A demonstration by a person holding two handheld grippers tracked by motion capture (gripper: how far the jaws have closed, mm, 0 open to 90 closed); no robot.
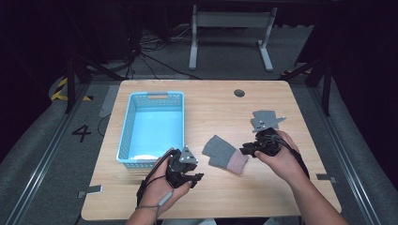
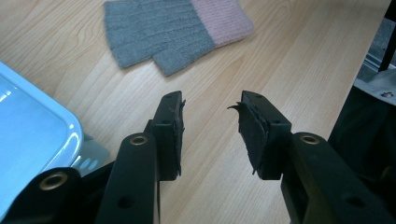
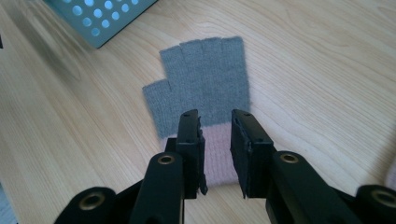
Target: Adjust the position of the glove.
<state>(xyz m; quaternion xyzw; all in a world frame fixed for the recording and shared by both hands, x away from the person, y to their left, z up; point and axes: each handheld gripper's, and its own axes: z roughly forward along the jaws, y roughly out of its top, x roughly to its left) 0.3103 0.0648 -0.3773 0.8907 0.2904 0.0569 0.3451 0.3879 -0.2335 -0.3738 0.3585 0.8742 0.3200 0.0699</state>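
A grey fingerless glove (image 1: 224, 154) with a pink cuff lies flat on the wooden table (image 1: 211, 108), right of the basket. My right gripper (image 1: 244, 151) comes in from the right. Its jaws stand a little apart just above the pink cuff (image 3: 215, 154), and the glove (image 3: 205, 88) lies flat beyond the right gripper (image 3: 215, 116). My left gripper (image 1: 195, 178) hovers near the table's front edge, by the basket's near corner. In the left gripper view the left gripper (image 2: 210, 105) is open over bare wood, with the glove (image 2: 159, 32) further off.
A light blue plastic basket (image 1: 155, 96) stands at the table's left, its corner close to the left gripper (image 2: 28, 140). A grey flat shape (image 1: 267, 119) lies just beyond the right hand; I cannot tell what it is. A round hole (image 1: 239, 93) marks the far edge.
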